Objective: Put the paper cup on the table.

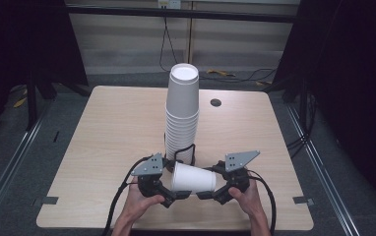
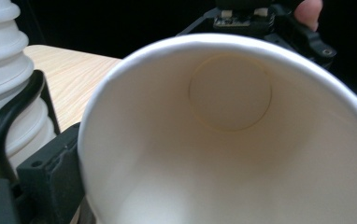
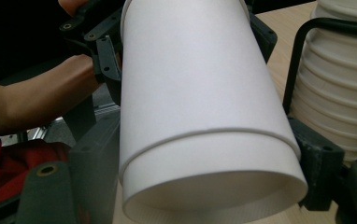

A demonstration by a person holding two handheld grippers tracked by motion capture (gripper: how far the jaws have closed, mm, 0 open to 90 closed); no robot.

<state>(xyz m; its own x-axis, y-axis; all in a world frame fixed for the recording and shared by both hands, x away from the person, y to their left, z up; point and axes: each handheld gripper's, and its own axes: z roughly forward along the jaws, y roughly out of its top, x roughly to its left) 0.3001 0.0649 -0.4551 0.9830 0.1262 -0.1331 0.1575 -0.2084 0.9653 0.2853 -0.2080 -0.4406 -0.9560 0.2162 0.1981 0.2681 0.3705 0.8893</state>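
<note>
White cup (image 3: pixel 200 93) lies lengthwise along the view, its recessed base nearest the camera, its body narrowing toward that base; a faint seam ring runs round it just above the base; right gripper (image 3: pixel 209 158) clamps it, dark jaws pressed to either flank; at the cup's far end, the left gripper (image 3: pixel 99 51) (black, screws showing) sits against its rim, a hand (image 3: pixel 41 98) behind it; ribbed cup stack (image 3: pixel 340 88) stands at right on the table (image 3: pixel 279 51), a black cable (image 3: pixel 303 46) looping across it; red cloth (image 3: pixel 8 158) at lower left.
</note>
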